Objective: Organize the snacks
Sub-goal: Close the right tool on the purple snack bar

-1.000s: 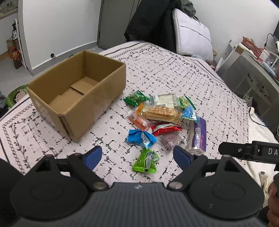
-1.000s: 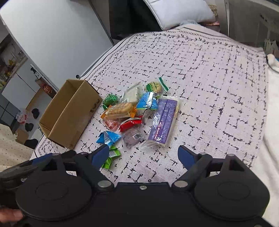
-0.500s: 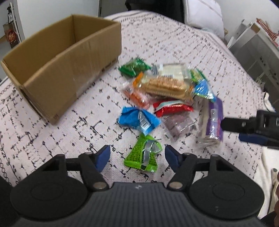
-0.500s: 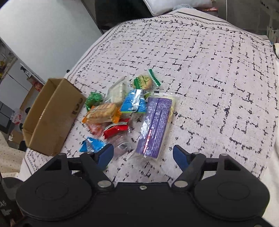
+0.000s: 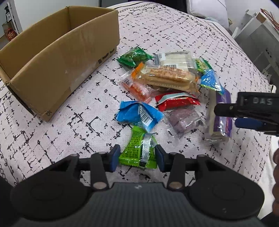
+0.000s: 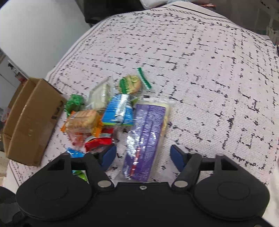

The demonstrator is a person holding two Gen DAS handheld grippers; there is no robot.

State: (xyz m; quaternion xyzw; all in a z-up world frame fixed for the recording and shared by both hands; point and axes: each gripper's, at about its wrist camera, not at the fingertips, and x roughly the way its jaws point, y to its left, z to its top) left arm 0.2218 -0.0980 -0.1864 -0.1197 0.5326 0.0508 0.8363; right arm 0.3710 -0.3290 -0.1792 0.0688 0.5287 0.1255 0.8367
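Observation:
A pile of snack packets lies on the patterned bedspread point(image 5: 69, 129). My left gripper point(image 5: 137, 158) is open, its blue pads on either side of a lime green packet point(image 5: 139, 150), close to touching it. Beyond it lie a blue packet point(image 5: 139, 116), a red packet point(image 5: 176, 102) and a biscuit pack point(image 5: 167, 77). My right gripper point(image 6: 142, 158) is open, its pads on either side of the near end of a long purple packet point(image 6: 144, 138). It also shows at the right of the left wrist view point(image 5: 244, 111). An open cardboard box point(image 5: 52, 57) stands to the left.
The box also shows in the right wrist view point(image 6: 29, 122), at the bed's left edge. A grey pillow point(image 5: 207, 10) lies at the far end. White furniture point(image 5: 258, 40) stands right of the bed. Bare bedspread point(image 6: 218, 78) stretches right of the pile.
Both grippers have moved forward and down to the pile. The left jaws have narrowed around the lime green packet. The right jaws now straddle the purple packet's end.

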